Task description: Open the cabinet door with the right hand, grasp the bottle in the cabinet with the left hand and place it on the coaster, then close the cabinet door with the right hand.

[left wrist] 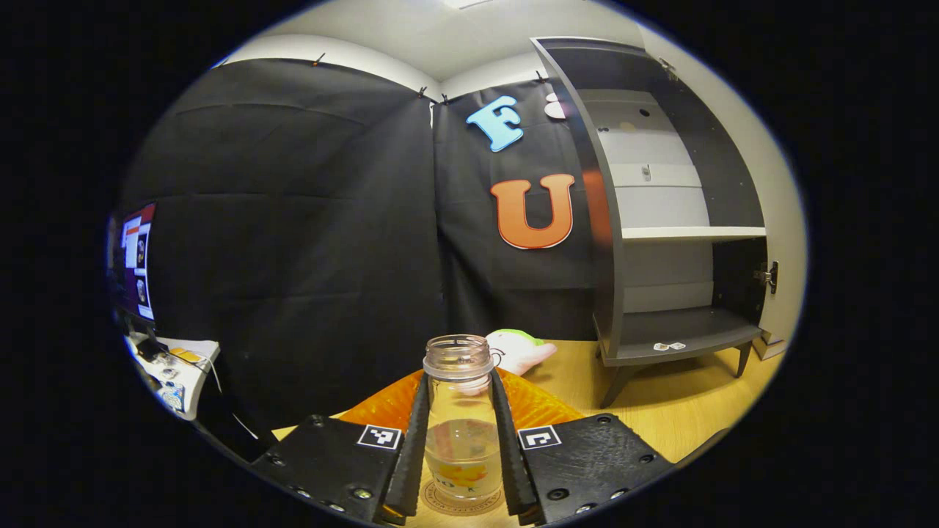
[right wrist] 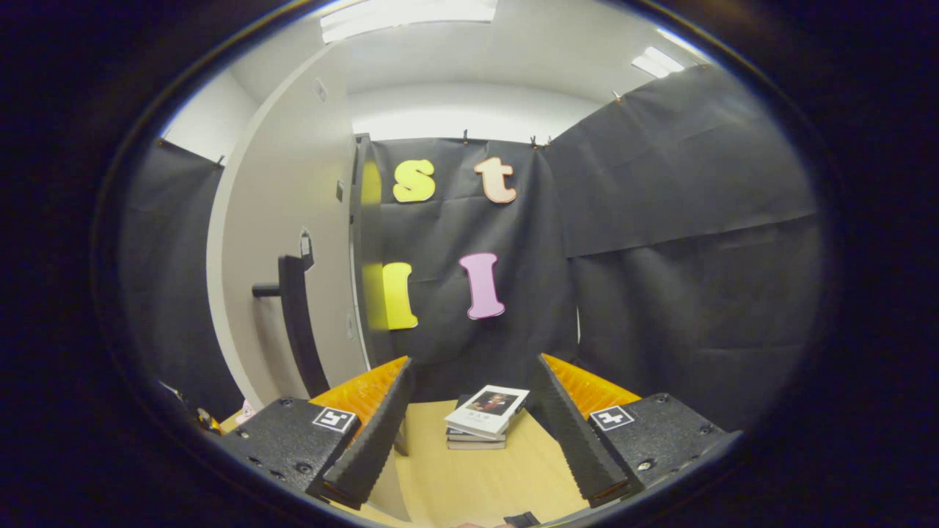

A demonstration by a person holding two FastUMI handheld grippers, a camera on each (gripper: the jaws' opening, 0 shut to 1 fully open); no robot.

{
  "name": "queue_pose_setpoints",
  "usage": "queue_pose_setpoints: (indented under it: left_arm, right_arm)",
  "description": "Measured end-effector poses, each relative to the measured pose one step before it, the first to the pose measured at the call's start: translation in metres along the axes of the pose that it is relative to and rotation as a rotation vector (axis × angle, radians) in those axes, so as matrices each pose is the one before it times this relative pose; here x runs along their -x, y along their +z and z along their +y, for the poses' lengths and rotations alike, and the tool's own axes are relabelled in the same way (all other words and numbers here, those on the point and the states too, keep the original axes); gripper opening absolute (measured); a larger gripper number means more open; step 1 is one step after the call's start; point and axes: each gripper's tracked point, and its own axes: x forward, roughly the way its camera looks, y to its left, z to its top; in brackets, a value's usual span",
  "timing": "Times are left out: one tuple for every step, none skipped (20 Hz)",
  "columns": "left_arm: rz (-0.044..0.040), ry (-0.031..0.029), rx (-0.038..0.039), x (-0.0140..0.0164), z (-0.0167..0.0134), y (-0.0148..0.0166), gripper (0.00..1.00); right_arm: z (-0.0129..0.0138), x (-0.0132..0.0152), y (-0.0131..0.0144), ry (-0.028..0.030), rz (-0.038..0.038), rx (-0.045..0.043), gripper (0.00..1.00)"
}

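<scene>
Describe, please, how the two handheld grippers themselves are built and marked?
Each, left gripper and right gripper, has two long ribbed fingers on dark blocky bodies studded with screws, a square black-and-white marker per side, and ridged orange parts behind.

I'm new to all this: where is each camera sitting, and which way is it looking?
Left gripper view: rides the left tool, looking past the bottle that its fingers clamp over the coaster toward the open cabinet.
Right gripper view: rides the right tool, open, facing the door and books.
Shared: the table.
</scene>
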Motion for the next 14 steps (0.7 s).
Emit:
queue_pose_setpoints:
  left_arm:
    - [0.01596,0.00461,0.00719,-0.00056,0.00408,-0.01122,0.43]
    - [0.00875,0.00613,0.00246,0.00112,0.00381,-0.00819,0.43]
    - [0.00621,0.00841,-0.00434,0.00228,0.00236,-0.00537,0.43]
    - [-0.01154,0.00231,-0.00838,0.00237,0.00138,-0.00091,0.43]
    - [-0.02962,0.01052,-0.02211,-0.0002,0.00204,0.00338,0.38]
    - [-0.02781,0.01672,-0.03762,0.00086,0.00522,0.00336,0.43]
    - [-0.01308,-0.00112,-0.01946,0.00083,-0.00024,0.00012,0.43]
    - [0.00081,-0.01585,0.00839,0.00055,-0.00419,-0.00306,0.43]
    - [0.01238,-0.00905,0.01466,0.00208,-0.0033,-0.00418,0.43]
    - [-0.01336,0.00594,0.00114,0.00013,0.00181,0.00311,0.43]
    - [-0.00015,-0.01293,0.01488,-0.00173,-0.00093,0.00005,0.43]
    - [0.01171,-0.00939,0.02493,0.00076,-0.00164,-0.00246,0.43]
    - [-0.01855,0.01015,0.0101,0.00118,0.00376,0.00259,0.43]
    - [0.00022,0.00377,0.02255,-0.00127,0.00102,-0.00111,0.43]
  right_arm:
    - [-0.00246,-0.00112,0.00142,-0.01668,-0.0017,-0.00358,0.98]
    - [-0.00241,0.00048,0.00073,-0.01426,-0.00244,0.00015,0.97]
    - [-0.00185,0.00102,0.00162,-0.00813,-0.00523,-0.00114,0.98]
    - [-0.00092,0.00028,0.00101,-0.00795,-0.0041,-0.00068,0.98]
    - [-0.00126,-0.00089,0.00103,-0.00816,-0.00272,0.00204,1.0]
    - [-0.00116,0.00043,0.00068,-0.00781,-0.00179,0.00462,1.0]
    - [-0.00272,0.00032,-0.0002,-0.00829,-0.00158,0.00785,0.98]
    - [-0.00177,0.00001,0.00058,-0.00586,-0.00412,0.00753,0.98]
    - [-0.00185,-0.00008,-0.00021,-0.0052,0.00005,0.00514,1.0]
    - [-0.00093,-0.00018,-0.00109,-0.00436,0.00555,0.0011,1.0]
    - [0.00046,0.00237,-0.00112,0.00045,0.00678,-0.00119,0.98]
    - [0.00098,0.0012,-0.00084,0.00111,0.00472,-0.00183,0.98]
    - [0.00006,0.00071,-0.00088,0.0001,0.00577,-0.00122,1.0]
    - [0.0003,0.00121,-0.00114,0.00189,0.00624,0.00136,1.0]
